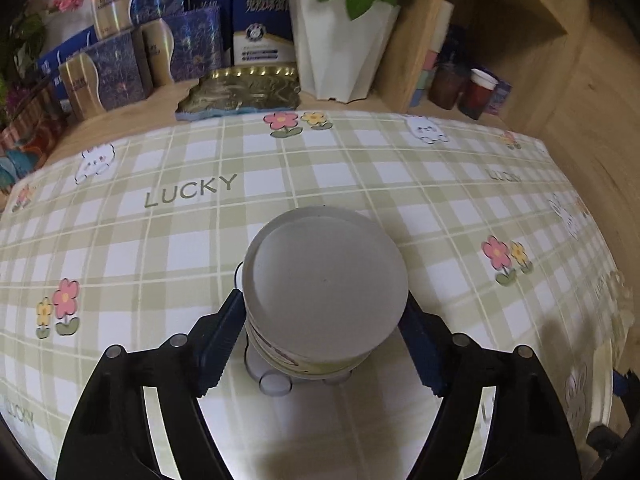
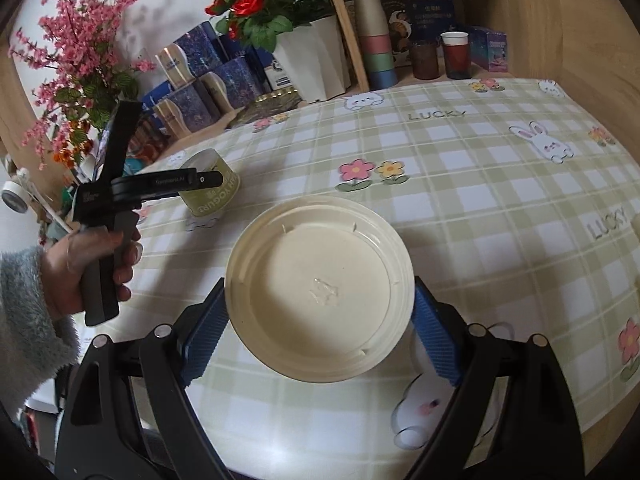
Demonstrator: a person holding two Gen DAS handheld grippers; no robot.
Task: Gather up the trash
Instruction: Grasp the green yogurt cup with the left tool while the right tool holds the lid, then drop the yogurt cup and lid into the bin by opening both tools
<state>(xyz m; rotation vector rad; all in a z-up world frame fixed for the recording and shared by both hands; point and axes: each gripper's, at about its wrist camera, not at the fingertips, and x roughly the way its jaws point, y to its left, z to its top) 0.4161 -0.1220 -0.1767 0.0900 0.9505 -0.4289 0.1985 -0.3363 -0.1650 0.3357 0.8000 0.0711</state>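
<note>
2 jaws shut | L gripper [image 1: 324, 344]: "YOGURT" cup [image 1: 324, 284] | R gripper [image 2: 320, 332]: lid [image 2: 320, 292] | cloth [image 1: 192, 192] "LUCKY"

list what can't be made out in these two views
- Yogurt cup, left wrist view: bottom faces the camera, hiding its inside; side print mostly hidden.
- Lid, right wrist view: far face is hidden.
- Yogurt cup, right wrist view: left claw covers part of it.
- No trash bin visible in either view.
</note>
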